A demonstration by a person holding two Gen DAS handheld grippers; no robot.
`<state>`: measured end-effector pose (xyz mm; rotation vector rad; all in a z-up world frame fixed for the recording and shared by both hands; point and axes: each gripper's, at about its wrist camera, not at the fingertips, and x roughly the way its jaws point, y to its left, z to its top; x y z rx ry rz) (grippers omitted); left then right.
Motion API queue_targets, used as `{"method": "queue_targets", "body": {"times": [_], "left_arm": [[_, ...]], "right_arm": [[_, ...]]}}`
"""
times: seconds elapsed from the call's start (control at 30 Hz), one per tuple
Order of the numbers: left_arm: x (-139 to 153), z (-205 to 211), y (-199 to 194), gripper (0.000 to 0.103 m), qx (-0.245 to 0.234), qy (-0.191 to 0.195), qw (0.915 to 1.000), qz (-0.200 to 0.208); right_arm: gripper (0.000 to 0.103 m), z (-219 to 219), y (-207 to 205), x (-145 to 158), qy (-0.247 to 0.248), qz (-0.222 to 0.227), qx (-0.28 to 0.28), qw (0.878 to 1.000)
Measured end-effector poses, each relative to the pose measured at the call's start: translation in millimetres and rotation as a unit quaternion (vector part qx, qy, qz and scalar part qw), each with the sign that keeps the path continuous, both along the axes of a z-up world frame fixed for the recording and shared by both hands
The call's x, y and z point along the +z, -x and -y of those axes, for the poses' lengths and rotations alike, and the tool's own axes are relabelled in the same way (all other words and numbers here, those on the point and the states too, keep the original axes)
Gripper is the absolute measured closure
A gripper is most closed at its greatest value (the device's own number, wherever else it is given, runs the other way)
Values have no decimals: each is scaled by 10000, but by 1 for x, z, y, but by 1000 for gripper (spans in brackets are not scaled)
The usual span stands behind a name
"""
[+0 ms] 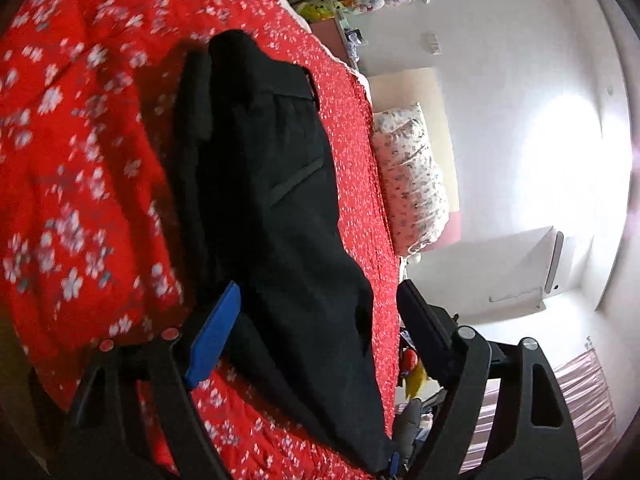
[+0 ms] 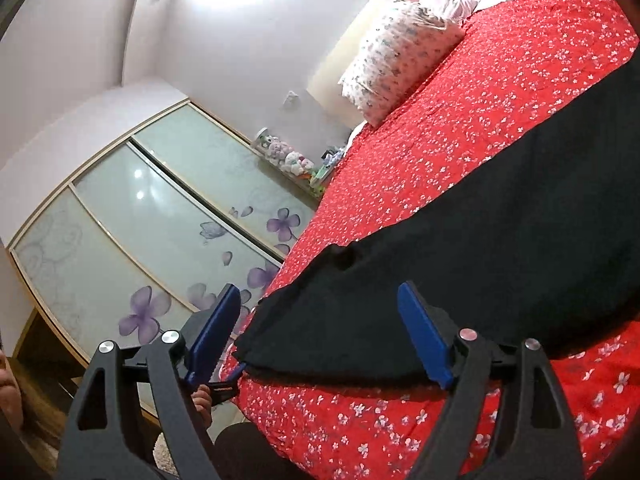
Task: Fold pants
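Note:
Black pants [image 1: 280,208] lie flat on a red floral bedspread [image 1: 80,140], stretched lengthwise with the waistband at the far end. My left gripper [image 1: 316,316] is open, its blue pads on either side of the near leg end, just above the cloth. In the right wrist view the pants [image 2: 480,248] run across the bedspread [image 2: 440,120] to its near edge. My right gripper [image 2: 320,328] is open, its jaws straddling the pants' end at the bed's edge, holding nothing.
A floral pillow [image 2: 400,52] lies at the head of the bed. A wardrobe with frosted sliding doors [image 2: 152,216] stands beside the bed. Soft toys [image 2: 288,156] sit on a shelf. A white cabinet [image 1: 532,264] stands by the wall.

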<state>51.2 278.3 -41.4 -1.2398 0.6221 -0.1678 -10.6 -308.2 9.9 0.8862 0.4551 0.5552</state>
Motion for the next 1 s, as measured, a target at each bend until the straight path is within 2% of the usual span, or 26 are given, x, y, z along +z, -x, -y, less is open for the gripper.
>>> {"method": "queue_targets", "body": {"times": [0.1,0.23,0.3,0.37,0.4,0.47,0.67,0.8,0.9,1.0], "left_arm": [[-2,-1,-3,21,-16,-20,10000,-14],[2,-10,-21,21,87,142,9999,7],[2,-16,-30,28,215,193,9996,-39],[1,-18,-34,54,266,155,9994,-141],[-2,-19,-36,62,279,129,9992,-236],[-7,-19,-36,90,299,-14,9986,-432],[-5,-15,-18,95,471,-372,9974,-408],[10,-7,0,95,442,-953,9941,-268],[2,-10,-4,93,414,-1244,9901,-497],[-4,-11,-5,87,412,-1223,9905,-472]], "right_arm": [[20,1,-6,-2,-77,15,22,10000],[20,-4,-2,-4,-57,16,88,9999],[20,-6,-1,-5,-3,22,129,9999],[20,-8,0,-4,27,33,154,9999],[20,-9,1,-4,32,36,163,9999],[20,-8,1,-4,32,47,182,9998],[19,-10,3,-4,-18,78,219,9997],[19,-13,6,-2,91,139,250,9996],[15,-14,9,0,227,165,203,9994],[15,-7,13,3,391,55,-101,9992]]}}
